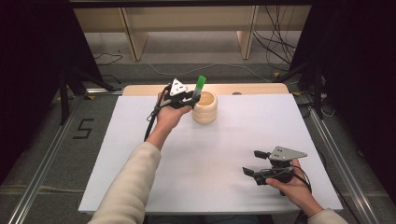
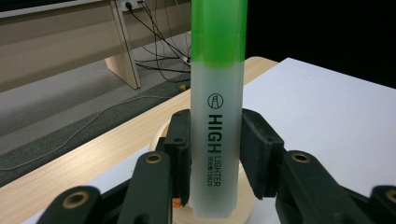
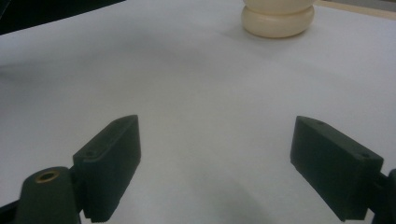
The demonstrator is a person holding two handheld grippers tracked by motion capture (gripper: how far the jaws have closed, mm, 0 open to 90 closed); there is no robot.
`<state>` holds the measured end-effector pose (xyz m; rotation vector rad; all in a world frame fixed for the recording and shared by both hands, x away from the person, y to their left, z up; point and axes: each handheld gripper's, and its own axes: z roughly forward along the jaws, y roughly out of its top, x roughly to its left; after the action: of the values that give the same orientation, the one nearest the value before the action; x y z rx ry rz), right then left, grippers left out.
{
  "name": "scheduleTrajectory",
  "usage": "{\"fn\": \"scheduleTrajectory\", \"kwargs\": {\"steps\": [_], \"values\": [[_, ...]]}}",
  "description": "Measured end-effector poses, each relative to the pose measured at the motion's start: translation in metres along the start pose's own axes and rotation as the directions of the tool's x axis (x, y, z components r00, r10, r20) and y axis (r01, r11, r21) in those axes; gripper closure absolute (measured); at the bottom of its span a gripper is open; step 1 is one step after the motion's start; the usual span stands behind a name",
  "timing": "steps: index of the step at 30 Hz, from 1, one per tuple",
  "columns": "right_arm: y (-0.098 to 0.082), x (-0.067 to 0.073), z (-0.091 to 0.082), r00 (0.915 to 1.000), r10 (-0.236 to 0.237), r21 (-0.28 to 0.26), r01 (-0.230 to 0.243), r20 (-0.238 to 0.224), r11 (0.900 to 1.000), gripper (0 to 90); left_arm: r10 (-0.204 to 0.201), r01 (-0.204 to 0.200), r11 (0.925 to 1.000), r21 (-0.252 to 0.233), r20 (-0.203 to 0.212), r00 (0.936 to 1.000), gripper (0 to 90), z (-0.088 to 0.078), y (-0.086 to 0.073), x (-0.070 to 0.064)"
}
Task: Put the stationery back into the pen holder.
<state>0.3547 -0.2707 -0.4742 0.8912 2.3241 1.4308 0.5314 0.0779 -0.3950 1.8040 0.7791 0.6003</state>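
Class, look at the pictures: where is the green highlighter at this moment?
In the high view the highlighter stands upright, clamped in the left claw, just above the cream wooden cup at the white board's far edge.

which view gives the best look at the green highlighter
The left gripper view: the highlighter stands upright and close, clamped between the left tool's jaws, its printing readable. In the high view it is small, its green cap sticking up beside the cream holder.

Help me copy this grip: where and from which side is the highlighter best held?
Grip the highlighter on its frosted barrel, below the green cap, coming level from the side. It stands upright over the cup, and the left gripper already clamps the barrel's flat sides that way.
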Motion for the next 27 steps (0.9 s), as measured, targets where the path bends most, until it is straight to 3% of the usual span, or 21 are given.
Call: {"fn": "scheduleTrajectory", "kwargs": {"steps": [27], "values": [[0.000, 0.000, 0.000, 1.0000, 0.005, -0.003, -0.005, -0.003, 1.000, 17.2, 0.020, -0.020, 0.9998, -0.006, 0.012, 0.9997, 66.3, 0.022, 0.009, -0.007]]}}
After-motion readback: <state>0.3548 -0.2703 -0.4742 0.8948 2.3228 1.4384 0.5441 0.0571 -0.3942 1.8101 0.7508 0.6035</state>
